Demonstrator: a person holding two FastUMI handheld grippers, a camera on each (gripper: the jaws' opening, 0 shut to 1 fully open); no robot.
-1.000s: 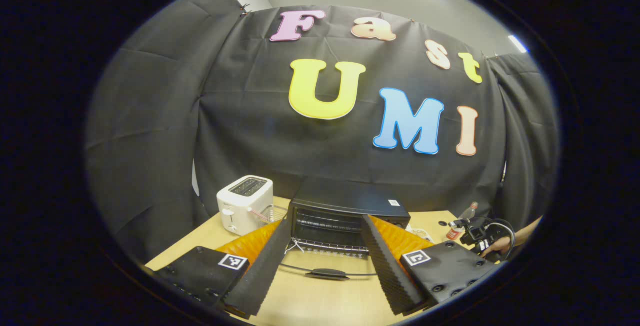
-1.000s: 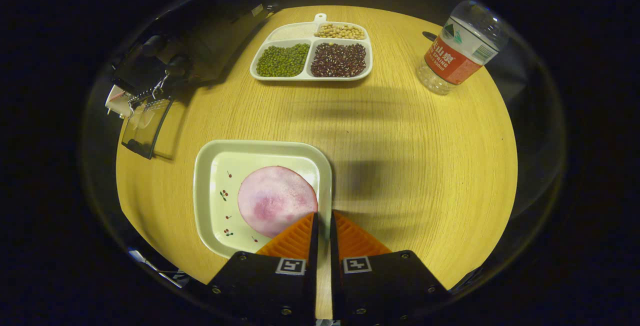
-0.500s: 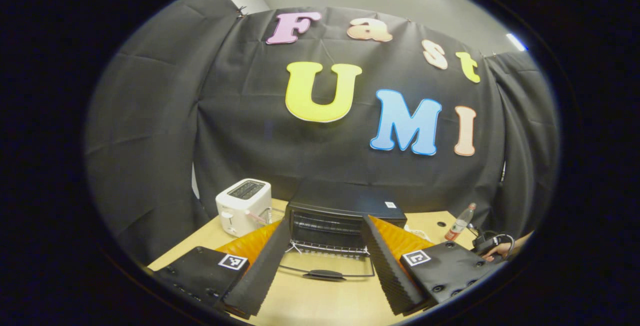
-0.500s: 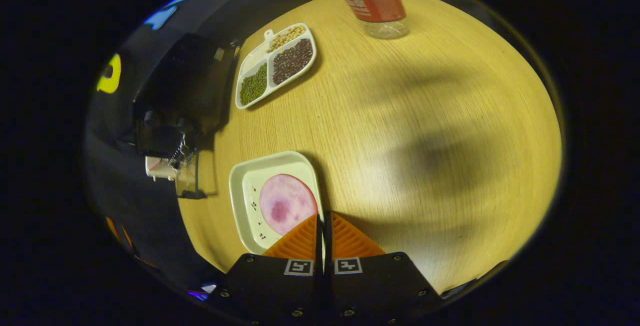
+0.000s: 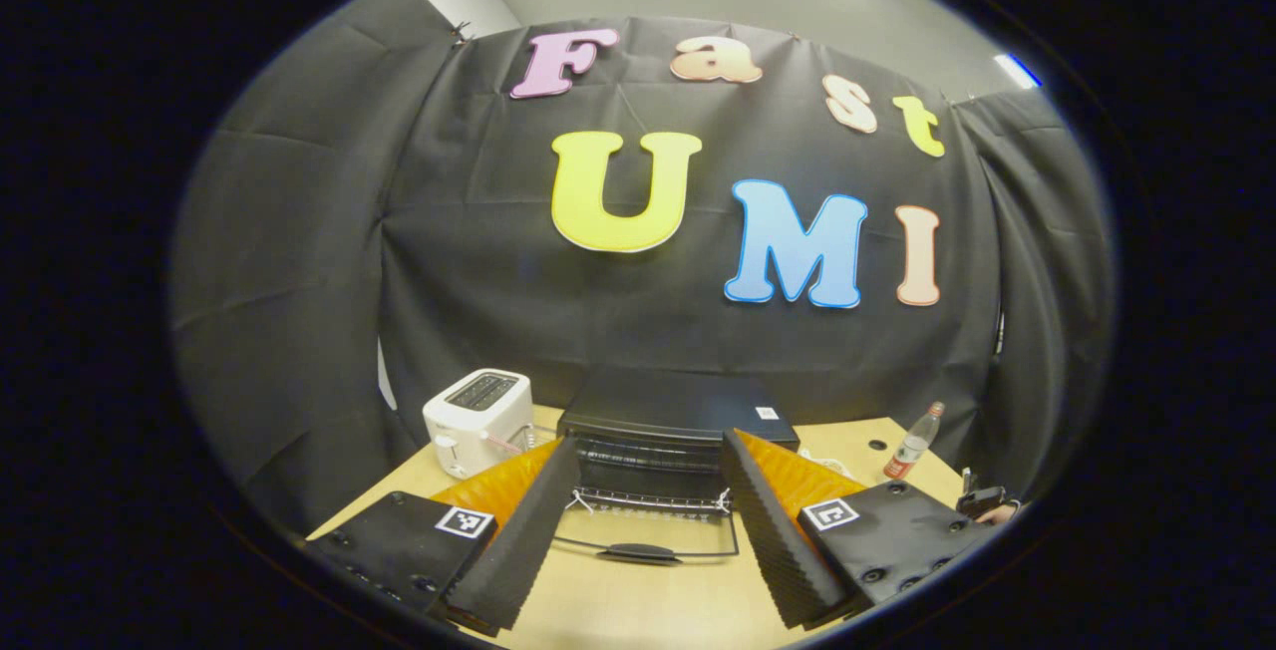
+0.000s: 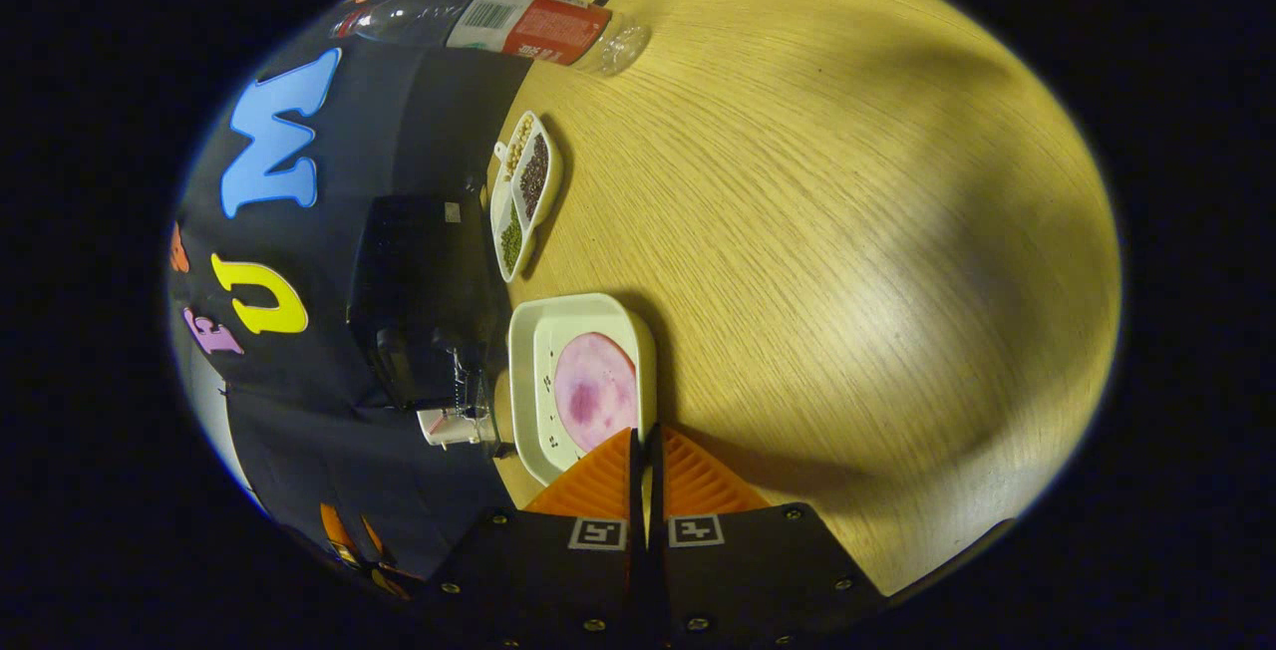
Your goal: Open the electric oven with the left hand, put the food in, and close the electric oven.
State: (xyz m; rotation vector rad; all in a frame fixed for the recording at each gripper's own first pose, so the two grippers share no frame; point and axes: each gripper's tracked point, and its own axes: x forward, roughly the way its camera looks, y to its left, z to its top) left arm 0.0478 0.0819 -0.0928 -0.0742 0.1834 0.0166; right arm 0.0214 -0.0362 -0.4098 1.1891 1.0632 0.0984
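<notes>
Now the oven (image 5: 670, 431) stands at the back of the tabletop (image 5: 648, 610) with its door (image 5: 646, 535) dropped flat toward the camera, so the opening step looks done. The left gripper (image 5: 643, 520) has its fingers wide apart and holds nothing; against the pictures of a second ago the oven appears smaller and farther, so this gripper has pulled back and cleared the way.

In the right gripper view the right gripper (image 6: 641, 476) is closed on the near rim of the plate (image 6: 583, 316), its two fingers pressed together with the rim between them. The food (image 6: 595, 393), a round pink slice, lies flat on that plate. The whole scene has rolled strongly since a second ago: the plate was straight ahead, and now the oven (image 6: 419, 301) sits just left of it. I judge that the plate is being carried toward the open oven, and closing comes after
</notes>
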